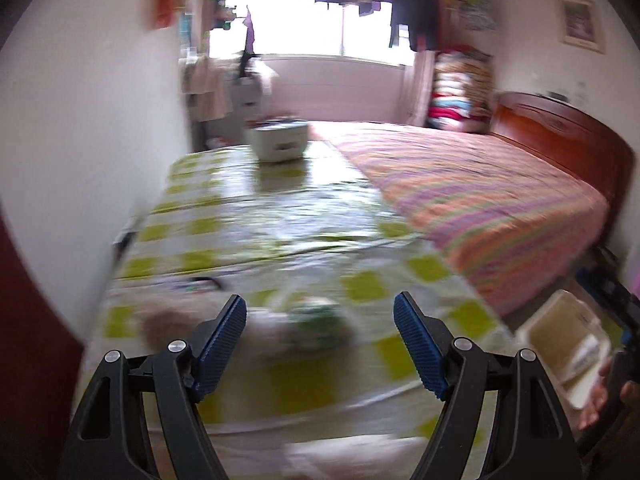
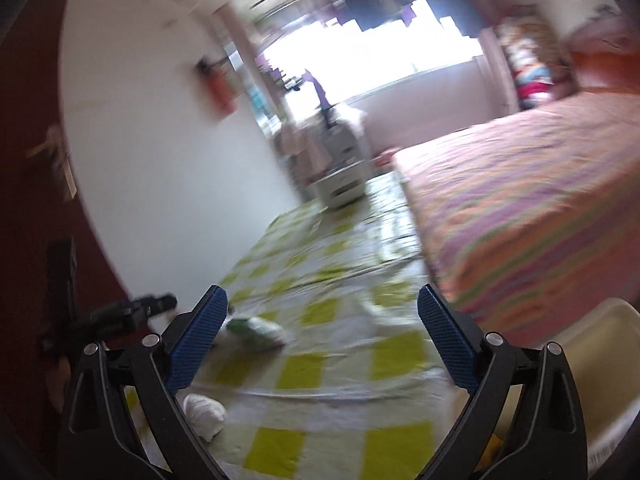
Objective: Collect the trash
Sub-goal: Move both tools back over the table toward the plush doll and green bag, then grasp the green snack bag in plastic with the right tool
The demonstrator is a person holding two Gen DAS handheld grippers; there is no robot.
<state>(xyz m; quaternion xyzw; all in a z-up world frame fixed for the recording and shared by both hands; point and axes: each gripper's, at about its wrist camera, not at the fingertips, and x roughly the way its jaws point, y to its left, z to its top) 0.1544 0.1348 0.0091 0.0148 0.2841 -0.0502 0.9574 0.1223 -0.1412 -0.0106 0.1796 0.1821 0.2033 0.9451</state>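
Observation:
Both views are blurred by motion. A crumpled green-and-white wrapper (image 1: 320, 322) lies on the green-checked tablecloth (image 1: 256, 216), just beyond my left gripper (image 1: 318, 300), which stands open and holds nothing. A pale crumpled wad (image 1: 160, 326) lies left of the wrapper. In the right wrist view the same wrapper (image 2: 256, 330) sits ahead of the left finger of my right gripper (image 2: 322, 291), which is open and empty. A white crumpled tissue (image 2: 204, 412) lies beside that finger. A beige bin (image 1: 560, 344) stands off the table's right edge.
A white round pot (image 1: 280, 142) stands at the table's far end. A bed with a striped cover (image 1: 480, 200) runs along the right side, a white wall (image 1: 100, 140) along the left. A person's hand (image 1: 600, 404) shows by the bin (image 2: 592, 360).

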